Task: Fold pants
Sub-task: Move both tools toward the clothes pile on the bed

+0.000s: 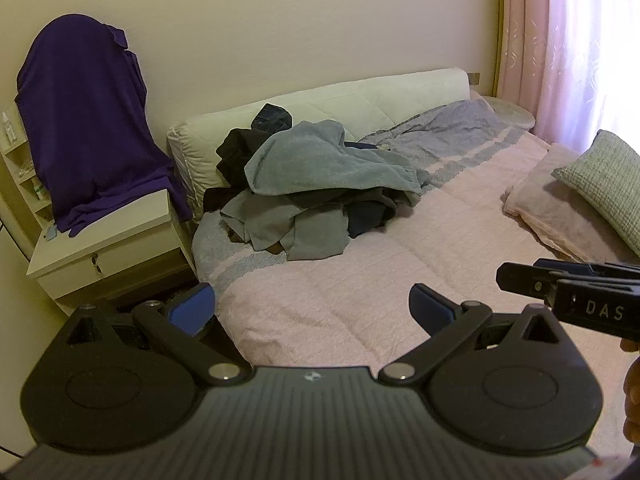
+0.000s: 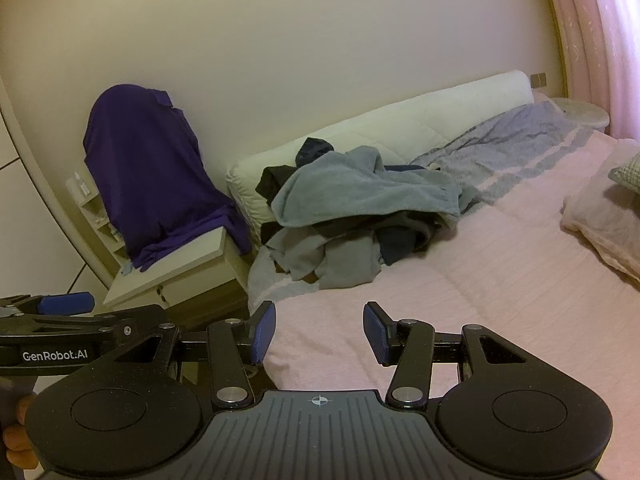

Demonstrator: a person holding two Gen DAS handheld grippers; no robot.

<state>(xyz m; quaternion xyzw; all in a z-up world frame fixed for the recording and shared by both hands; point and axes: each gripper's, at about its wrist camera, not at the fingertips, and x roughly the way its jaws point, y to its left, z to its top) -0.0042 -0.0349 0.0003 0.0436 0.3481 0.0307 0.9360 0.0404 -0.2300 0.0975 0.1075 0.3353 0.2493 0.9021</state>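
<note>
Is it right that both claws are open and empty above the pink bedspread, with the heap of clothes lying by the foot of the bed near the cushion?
Not quite. The heap of clothes lies against the white headboard, far from the cushion, as the left wrist view shows. Both the left claw and right claw are open and empty above the pink bedspread.

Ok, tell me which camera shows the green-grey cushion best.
The left wrist view: the green-grey cushion shows most of its textured face, lying on a pink pillow. The right wrist view catches only a corner at the frame's right edge.
</note>
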